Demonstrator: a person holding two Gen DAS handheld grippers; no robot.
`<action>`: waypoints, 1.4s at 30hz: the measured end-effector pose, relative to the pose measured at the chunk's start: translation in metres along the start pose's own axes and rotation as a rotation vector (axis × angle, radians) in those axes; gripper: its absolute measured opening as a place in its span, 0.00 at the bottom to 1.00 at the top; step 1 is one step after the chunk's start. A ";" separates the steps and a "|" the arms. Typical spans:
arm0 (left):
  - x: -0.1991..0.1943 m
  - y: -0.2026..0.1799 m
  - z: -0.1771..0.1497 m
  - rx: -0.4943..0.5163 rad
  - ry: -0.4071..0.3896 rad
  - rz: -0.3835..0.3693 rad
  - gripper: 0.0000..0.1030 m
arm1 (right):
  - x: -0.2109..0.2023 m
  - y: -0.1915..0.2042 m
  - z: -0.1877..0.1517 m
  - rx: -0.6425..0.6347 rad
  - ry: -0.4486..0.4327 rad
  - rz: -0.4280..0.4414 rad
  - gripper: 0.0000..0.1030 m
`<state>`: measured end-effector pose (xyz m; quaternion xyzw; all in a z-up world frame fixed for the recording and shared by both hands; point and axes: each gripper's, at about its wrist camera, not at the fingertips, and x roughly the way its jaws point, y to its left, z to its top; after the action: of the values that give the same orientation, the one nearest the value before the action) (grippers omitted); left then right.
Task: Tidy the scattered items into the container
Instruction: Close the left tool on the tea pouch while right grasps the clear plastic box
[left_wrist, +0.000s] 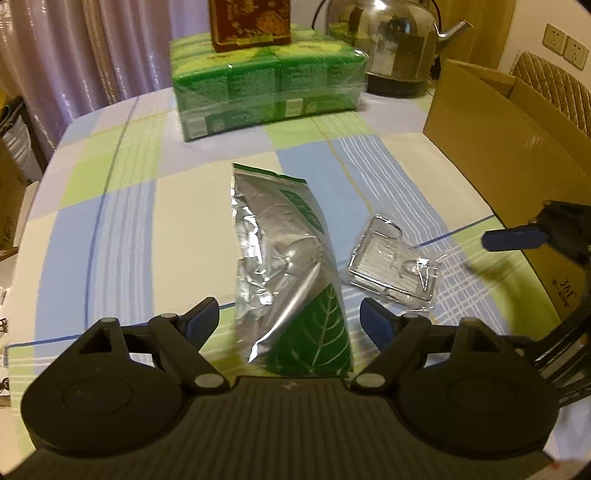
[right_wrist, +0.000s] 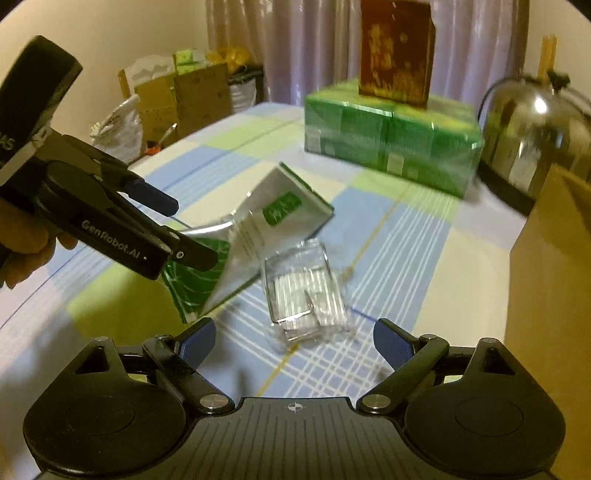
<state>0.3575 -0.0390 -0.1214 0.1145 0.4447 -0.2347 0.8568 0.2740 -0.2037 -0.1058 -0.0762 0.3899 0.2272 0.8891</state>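
A silver foil pouch (left_wrist: 284, 258) with a green leaf print lies crumpled on the checked tablecloth (left_wrist: 122, 221). Its leaf end sits between the spread blue pads of my left gripper (left_wrist: 290, 319), which is open. In the right wrist view that left gripper (right_wrist: 194, 232) straddles the pouch (right_wrist: 266, 225) without closing. To the pouch's right is a clear plastic box of white sticks (left_wrist: 393, 262). It lies just ahead of my right gripper (right_wrist: 295, 336), which is open and holds nothing. The open cardboard box (left_wrist: 517, 147) stands at the table's right edge.
A shrink-wrapped green pack (left_wrist: 266, 85) with a brown tin (left_wrist: 251, 22) on top stands at the table's far side. A steel kettle (left_wrist: 388, 40) is beside it. A hand (right_wrist: 22, 254) holds the left gripper. Boxes and bags (right_wrist: 177, 99) stand on the floor beyond.
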 end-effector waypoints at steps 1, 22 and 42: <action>0.002 -0.001 0.001 0.003 0.002 -0.004 0.78 | 0.003 -0.001 0.001 0.000 -0.001 -0.002 0.87; 0.032 0.011 0.011 -0.046 0.047 -0.023 0.70 | 0.037 0.001 0.008 -0.134 0.014 0.019 0.52; 0.024 0.002 0.006 0.027 0.064 -0.041 0.50 | 0.033 -0.010 0.008 -0.032 0.047 -0.006 0.28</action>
<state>0.3743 -0.0470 -0.1371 0.1245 0.4711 -0.2545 0.8353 0.3035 -0.1983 -0.1251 -0.0969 0.4070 0.2286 0.8791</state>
